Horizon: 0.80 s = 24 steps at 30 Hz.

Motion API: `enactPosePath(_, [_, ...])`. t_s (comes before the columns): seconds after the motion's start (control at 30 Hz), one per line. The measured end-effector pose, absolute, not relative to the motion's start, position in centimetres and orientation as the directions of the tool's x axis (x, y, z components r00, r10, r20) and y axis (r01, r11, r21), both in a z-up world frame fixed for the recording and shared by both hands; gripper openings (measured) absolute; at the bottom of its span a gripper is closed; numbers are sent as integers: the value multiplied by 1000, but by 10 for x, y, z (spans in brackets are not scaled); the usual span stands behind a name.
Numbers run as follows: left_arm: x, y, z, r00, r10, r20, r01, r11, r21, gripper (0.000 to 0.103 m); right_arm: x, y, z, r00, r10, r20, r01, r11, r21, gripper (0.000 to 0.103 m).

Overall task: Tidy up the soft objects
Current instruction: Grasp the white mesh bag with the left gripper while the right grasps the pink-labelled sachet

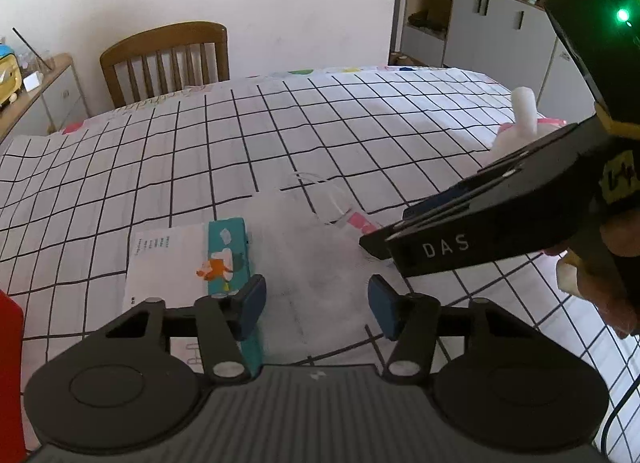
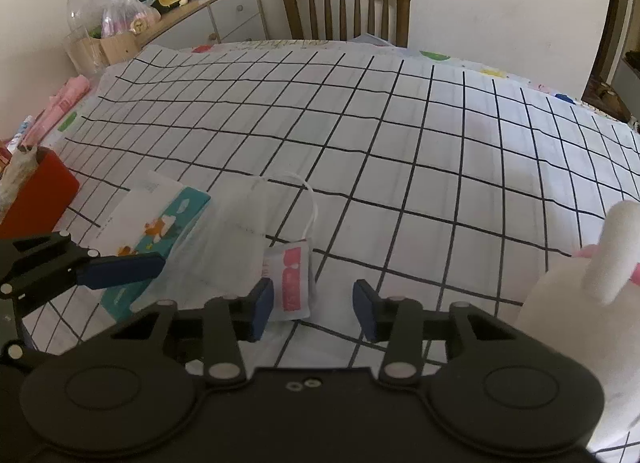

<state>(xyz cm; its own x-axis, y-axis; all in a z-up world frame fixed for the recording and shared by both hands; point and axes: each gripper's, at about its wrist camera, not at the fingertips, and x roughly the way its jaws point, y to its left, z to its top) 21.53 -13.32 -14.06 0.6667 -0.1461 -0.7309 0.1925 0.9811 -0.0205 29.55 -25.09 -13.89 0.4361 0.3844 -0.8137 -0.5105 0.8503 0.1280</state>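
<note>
My left tool [image 1: 316,303] and right tool [image 2: 314,309] half-open, empty, over translucent mask [image 1: 312,263], hard to see on gridded desk [image 1: 160,167]; plush [image 2: 600,283] cut off.

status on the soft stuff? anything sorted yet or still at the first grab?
Nothing looks sorted yet. The translucent bag lies flat on the checked cloth, overlapping the teal pack, with a white sachet at its edge. In hand: nothing held; the left gripper straddles the bag, the right gripper is at the sachet, both with jaws apart. Left: bag, pack, sachet and the white plush at the right.
</note>
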Motion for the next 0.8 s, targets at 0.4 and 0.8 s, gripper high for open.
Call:
enactPosePath(0.4, [225, -126, -148, 653, -137, -745, 168, 985, -34, 35, 293, -234, -141, 441, 380, -813, -554, 828, 87, 29])
enactPosePath(0.8, [228, -122, -147, 655, -132, -744, 152, 988, -42, 17, 285, -245, -133, 487, 405, -774, -519, 847, 116, 6])
